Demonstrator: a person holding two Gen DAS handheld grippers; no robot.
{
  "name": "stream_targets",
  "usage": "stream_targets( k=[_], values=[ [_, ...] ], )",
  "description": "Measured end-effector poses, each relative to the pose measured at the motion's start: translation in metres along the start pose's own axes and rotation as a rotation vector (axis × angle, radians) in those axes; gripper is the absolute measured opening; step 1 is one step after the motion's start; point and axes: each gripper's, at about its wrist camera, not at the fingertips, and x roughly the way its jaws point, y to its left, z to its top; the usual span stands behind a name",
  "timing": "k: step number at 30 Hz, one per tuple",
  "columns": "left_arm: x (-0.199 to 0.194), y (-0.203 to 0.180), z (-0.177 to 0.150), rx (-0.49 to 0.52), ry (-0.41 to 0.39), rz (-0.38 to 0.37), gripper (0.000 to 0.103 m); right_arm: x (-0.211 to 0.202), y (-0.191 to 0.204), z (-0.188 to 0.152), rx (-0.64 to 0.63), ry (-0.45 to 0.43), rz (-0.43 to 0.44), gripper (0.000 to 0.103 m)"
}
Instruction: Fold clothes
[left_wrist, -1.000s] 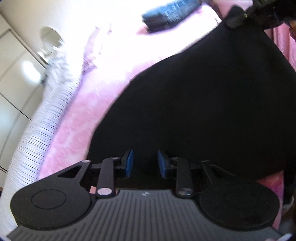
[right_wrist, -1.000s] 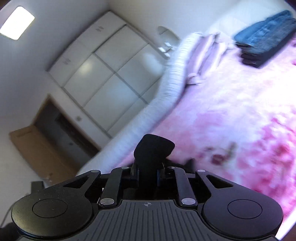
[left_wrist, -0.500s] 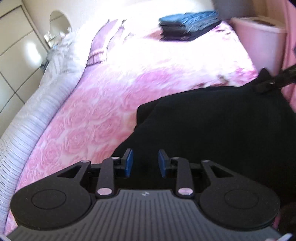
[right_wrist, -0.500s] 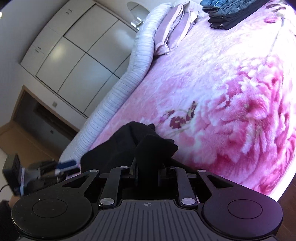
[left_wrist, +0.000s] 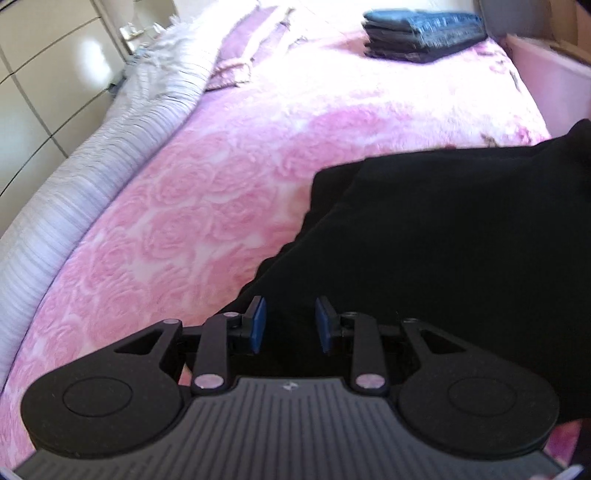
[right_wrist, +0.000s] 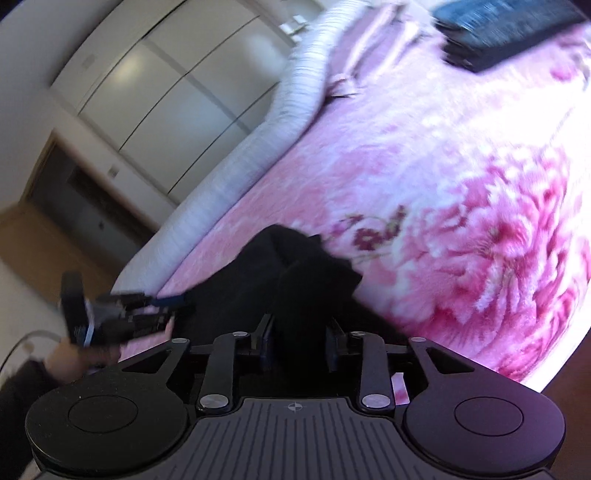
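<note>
A black garment (left_wrist: 461, 240) lies on the pink flowered bedspread (left_wrist: 184, 221), spreading to the right of my left gripper (left_wrist: 288, 317). Its blue pads stand a little apart with a bunched edge of the black cloth clamped between them. In the right wrist view the garment (right_wrist: 295, 266) runs from the left gripper (right_wrist: 173, 304), held by a person's hand (right_wrist: 74, 362), to my right gripper (right_wrist: 299, 343). The right jaws are opening. An upright fold of black cloth still stands between them, and the pads no longer press on it.
A stack of folded dark blue clothes (left_wrist: 424, 33) sits at the far end of the bed, beside purple pillows (left_wrist: 251, 51). A striped white bolster (left_wrist: 92, 166) lines the left side. A pink box (left_wrist: 554, 81) stands at the right. Pale wardrobe doors (right_wrist: 166, 92) lie beyond.
The garment, stretched up between both grippers a second ago, has come down onto the bedspread. The right jaws, clamped on a cloth fold before, have spread apart. The left gripper moved sideways and rolled.
</note>
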Motion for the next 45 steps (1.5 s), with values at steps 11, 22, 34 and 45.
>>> stream_targets(
  k=[11,22,34,45],
  values=[
    [-0.03,-0.026,-0.034,0.015,-0.017,-0.053,0.027,0.028,0.07,-0.075,-0.201,0.278,0.268,0.06],
    [-0.022,-0.04,-0.037,0.044,-0.003,-0.055,0.026,0.084,0.033,-0.096,0.081,0.438,0.326,0.023],
    [-0.053,-0.123,-0.067,0.069,-0.098,-0.169,0.022,0.034,0.024,-0.037,-0.051,0.065,0.269,0.024],
    [-0.055,-0.109,-0.066,0.024,-0.078,-0.208,0.022,0.071,-0.064,-0.015,0.261,-0.065,0.049,0.0]
  ],
)
